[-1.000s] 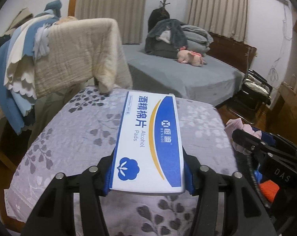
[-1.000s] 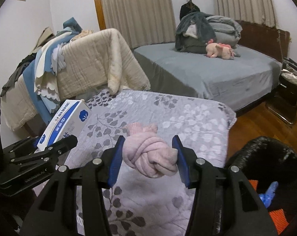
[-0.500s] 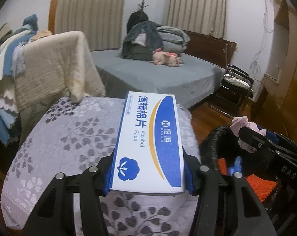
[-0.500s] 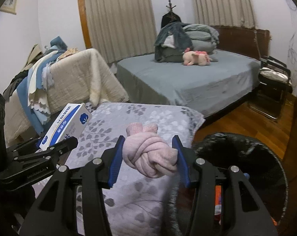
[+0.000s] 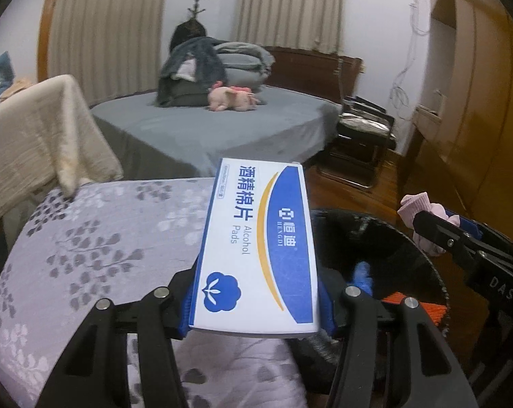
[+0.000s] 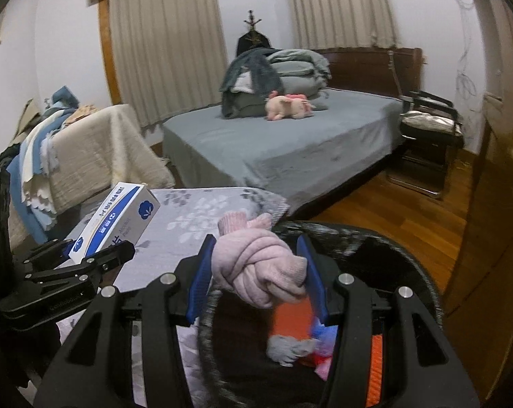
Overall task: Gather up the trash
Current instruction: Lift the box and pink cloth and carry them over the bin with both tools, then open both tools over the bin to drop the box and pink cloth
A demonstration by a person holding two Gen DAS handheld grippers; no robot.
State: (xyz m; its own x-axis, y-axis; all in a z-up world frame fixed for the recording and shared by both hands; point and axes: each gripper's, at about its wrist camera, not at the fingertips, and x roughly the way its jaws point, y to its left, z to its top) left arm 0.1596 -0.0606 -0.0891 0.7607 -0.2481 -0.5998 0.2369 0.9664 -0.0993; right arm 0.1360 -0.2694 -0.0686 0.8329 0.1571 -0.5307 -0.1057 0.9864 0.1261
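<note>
Jaws clamping alcohol-pad box (image 5: pixel 256 248), pink sock knot (image 6: pixel 260 265) (over bin (image 6: pixel 419 272))

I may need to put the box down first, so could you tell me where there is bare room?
The floral quilt lies bare between the draped cream blanket and the black bin. The bin already holds trash, and both loaded grippers crowd its rim.

The right gripper (image 6: pixel 256 272) clamps a knotted pink sock (image 6: pixel 260 268) above the black bin (image 6: pixel 423 278), which holds orange, blue and grey scraps. To its left, the left gripper (image 6: pixel 96 255) grips a blue-and-white box (image 6: pixel 117 221) over the floral cloth (image 6: pixel 202 210).
</note>
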